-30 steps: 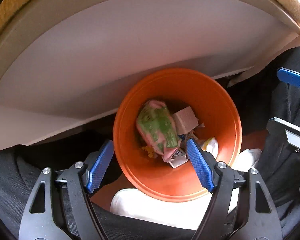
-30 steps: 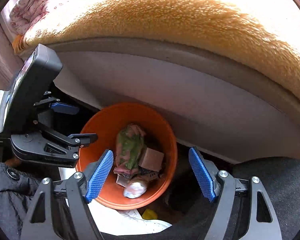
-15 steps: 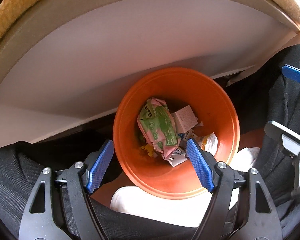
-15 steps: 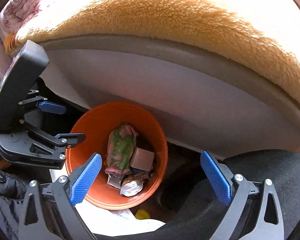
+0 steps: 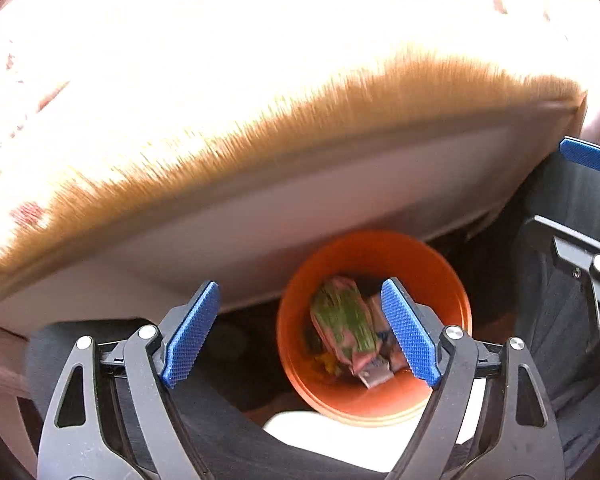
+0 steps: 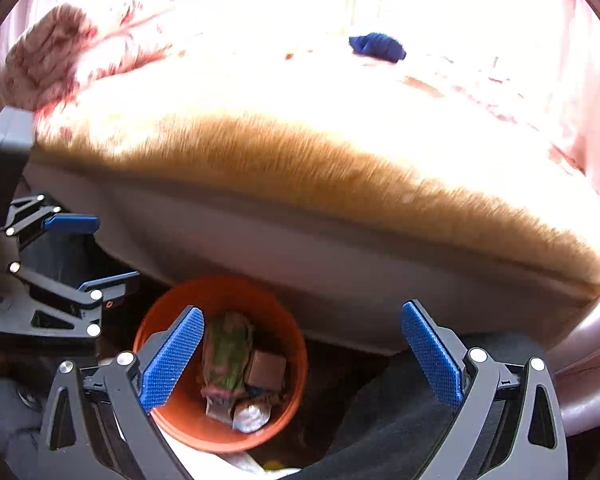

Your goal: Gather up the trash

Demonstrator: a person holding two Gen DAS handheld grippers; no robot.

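- The bed [image 6: 300, 168], with its tan fleece blanket, now fills the view beyond both sets of jaws, since both cameras have tilted upward.
- The orange bin [image 5: 440, 276] sits lower, behind the left gripper's [image 5: 300, 332] right finger.
- The right gripper [image 6: 300, 356] has spread wider; both grippers are apart, empty.
- The green-pink wrapper [image 5: 344, 328] lies binned; the blue scrap [image 6: 376, 47], far ahead on the bed, probably comes next.

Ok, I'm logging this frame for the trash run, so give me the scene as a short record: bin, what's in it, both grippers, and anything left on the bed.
bin: orange bin, upright on the floor beside the bed
contents: green and pink wrapper, brown box, white crumpled piece
left hand-held gripper: open, holding nothing
right hand-held gripper: open, holding nothing
on bed: small dark blue item lying on the tan fuzzy blanket; too blurred to identify
image quality: motion blur in both views
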